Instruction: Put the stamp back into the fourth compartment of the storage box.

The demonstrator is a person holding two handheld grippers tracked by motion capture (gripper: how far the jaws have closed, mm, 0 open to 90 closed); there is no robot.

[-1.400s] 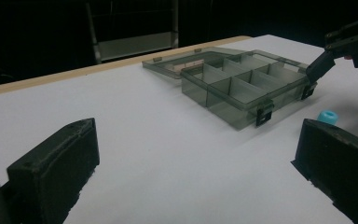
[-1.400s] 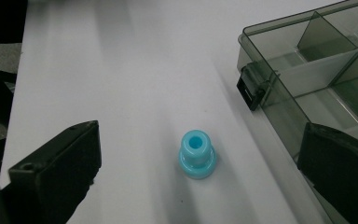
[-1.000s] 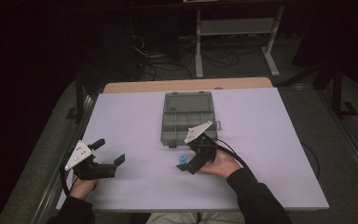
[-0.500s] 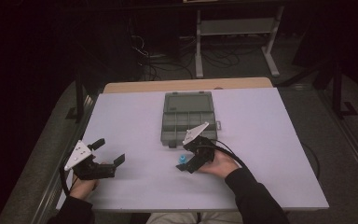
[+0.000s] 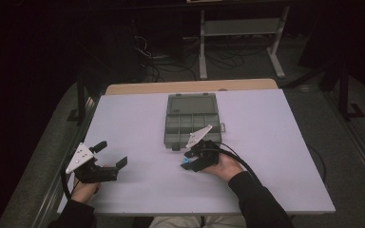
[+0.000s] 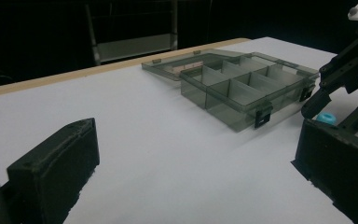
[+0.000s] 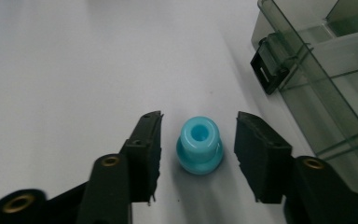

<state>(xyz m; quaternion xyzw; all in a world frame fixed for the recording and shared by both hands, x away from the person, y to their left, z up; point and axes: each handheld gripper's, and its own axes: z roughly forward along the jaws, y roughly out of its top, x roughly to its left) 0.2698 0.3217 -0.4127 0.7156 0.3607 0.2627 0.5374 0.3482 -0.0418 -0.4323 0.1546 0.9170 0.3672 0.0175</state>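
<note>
A small light-blue spool-shaped piece (image 7: 199,145) stands upright on the white table (image 5: 266,156), just in front of the box's latch. My right gripper (image 7: 199,119) has a jaw on each side of it. The jaws have just been closing, and a narrow gap still shows on both sides, so the pads do not press on it. In the high view the piece (image 5: 186,161) sits at the tip of the right gripper (image 5: 190,164). My left gripper (image 5: 111,154) rests open on the table at the near left, holding nothing.
A grey see-through compartment box (image 5: 191,124) lies open at the table's middle, its lid (image 5: 191,102) flat behind it and its front latches (image 7: 269,65) toward me. A wooden strip (image 5: 190,87) edges the far side. Dark floor and a metal stand lie beyond.
The right gripper's jaws look narrower around the blue piece. Both hands stay where they were, and the left gripper is unchanged.
</note>
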